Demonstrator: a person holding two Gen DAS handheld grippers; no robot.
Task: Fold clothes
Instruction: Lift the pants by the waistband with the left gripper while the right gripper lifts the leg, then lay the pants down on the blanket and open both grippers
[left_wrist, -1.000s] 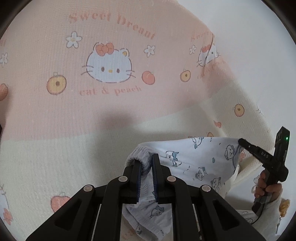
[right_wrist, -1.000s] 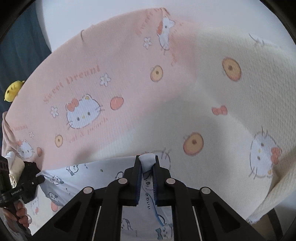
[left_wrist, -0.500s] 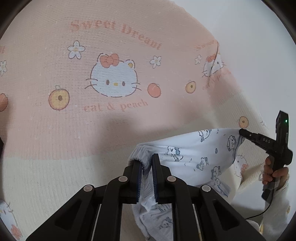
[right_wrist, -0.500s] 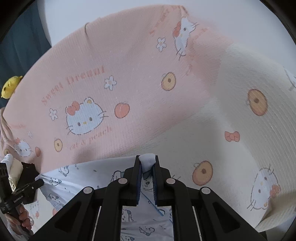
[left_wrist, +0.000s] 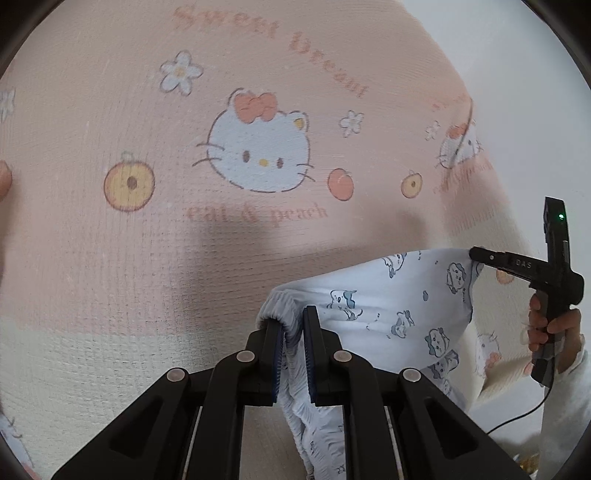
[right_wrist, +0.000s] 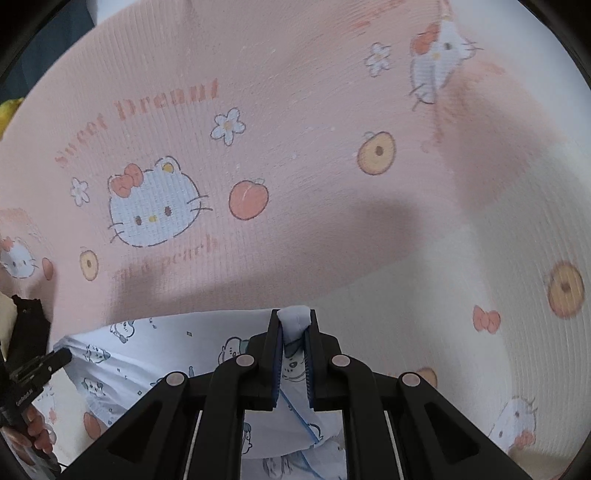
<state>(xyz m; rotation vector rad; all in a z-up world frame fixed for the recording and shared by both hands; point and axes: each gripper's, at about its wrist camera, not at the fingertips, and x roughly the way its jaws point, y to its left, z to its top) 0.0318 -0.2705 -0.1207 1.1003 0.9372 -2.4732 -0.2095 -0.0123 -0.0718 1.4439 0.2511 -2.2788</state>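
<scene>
While the white printed garment (left_wrist: 388, 314) hangs stretched above the pink-and-cream cartoon blanket (left_wrist: 147, 240), the left gripper (left_wrist: 293, 325) is clamped on its gathered elastic edge. The right gripper (right_wrist: 294, 325) is closed on another bunched corner of the same garment. A hand (left_wrist: 554, 328) holds the right tool's handle beside the blanket's edge.

Left hand-held gripper (left_wrist: 293, 328), bottom centre of frame, clamped on the gathered waistband of the pale blue printed garment (left_wrist: 391, 310). Garment stretches rightward to the right hand-held gripper (left_wrist: 474, 254) at right edge, which pinches its far corner; a hand (left_wrist: 554, 328) grips the handle. Pink-and-cream cartoon cat blanket (left_wrist: 147, 147) fills the background.
</scene>
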